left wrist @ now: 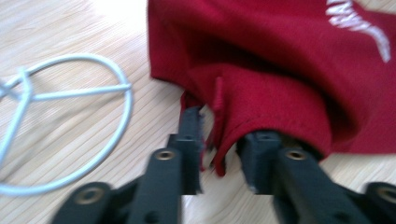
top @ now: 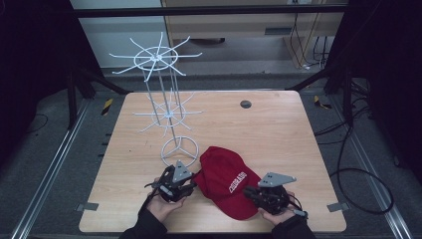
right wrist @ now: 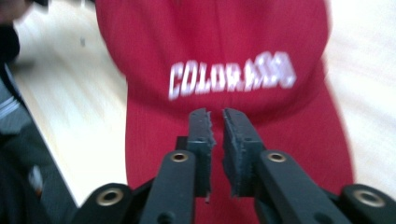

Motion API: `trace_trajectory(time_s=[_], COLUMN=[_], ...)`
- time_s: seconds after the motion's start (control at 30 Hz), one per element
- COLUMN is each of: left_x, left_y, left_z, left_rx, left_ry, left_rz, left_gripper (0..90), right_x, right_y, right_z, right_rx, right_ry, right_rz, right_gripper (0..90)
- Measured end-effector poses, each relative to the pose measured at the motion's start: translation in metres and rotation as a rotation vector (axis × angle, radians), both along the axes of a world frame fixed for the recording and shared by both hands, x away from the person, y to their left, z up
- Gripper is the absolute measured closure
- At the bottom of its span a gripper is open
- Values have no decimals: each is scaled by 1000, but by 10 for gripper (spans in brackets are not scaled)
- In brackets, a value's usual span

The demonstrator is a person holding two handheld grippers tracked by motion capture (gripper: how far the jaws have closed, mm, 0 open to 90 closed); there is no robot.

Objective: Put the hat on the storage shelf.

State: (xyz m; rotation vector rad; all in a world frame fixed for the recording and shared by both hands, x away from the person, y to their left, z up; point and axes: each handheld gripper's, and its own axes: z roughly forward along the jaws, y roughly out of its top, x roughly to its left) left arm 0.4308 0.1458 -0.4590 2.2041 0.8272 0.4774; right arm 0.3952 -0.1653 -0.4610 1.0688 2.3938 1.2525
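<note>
A red cap (top: 224, 174) with white lettering lies near the front of the wooden table, between my two grippers. My left gripper (top: 190, 182) is at the cap's left side. In the left gripper view (left wrist: 224, 128) its jaws straddle the cap's (left wrist: 280, 60) rear edge, one under the fabric and one outside, with a gap still showing. My right gripper (top: 250, 192) hovers over the brim. In the right gripper view (right wrist: 215, 114) its jaws are nearly together above the cap (right wrist: 215, 37) and hold nothing. A white wire rack (top: 159, 57) with spoked tiers stands behind the cap, left of centre.
The rack's ring base (top: 178, 149) sits just beyond my left gripper and lies at the left of its view (left wrist: 60, 121). A grey round plug (top: 245, 104) is set in the table's far side. Cables (top: 358, 184) run over the floor at the right.
</note>
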Motion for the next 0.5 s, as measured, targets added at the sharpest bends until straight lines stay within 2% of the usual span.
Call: trace_trajectory(time_s=[0.07,0.13,0.17,0.27,0.3,0.5], left_x=[-2,-3,-6,-9,-9,-8], left_y=[7,12,18,32,32,60], left_z=[0,0,0,0,0,5], left_rx=[1,-1,5,8,8,-16], left_ry=[2,3,2,3,3,0], left_rz=[14,22,29,47,47,109], left_gripper=[573,553,508,484,474,445], right_x=[3,4,10,17,21,41], right_y=[1,2,5,11,15,39], right_z=[6,9,16,23,25,33], right_rx=[21,36,59,77,78,102], right_ry=[-41,-56,-91,-123,-132,-142], right_rz=[-20,-29,-49,-57,-60,-69], right_gripper=[708,682,582,490,455,326])
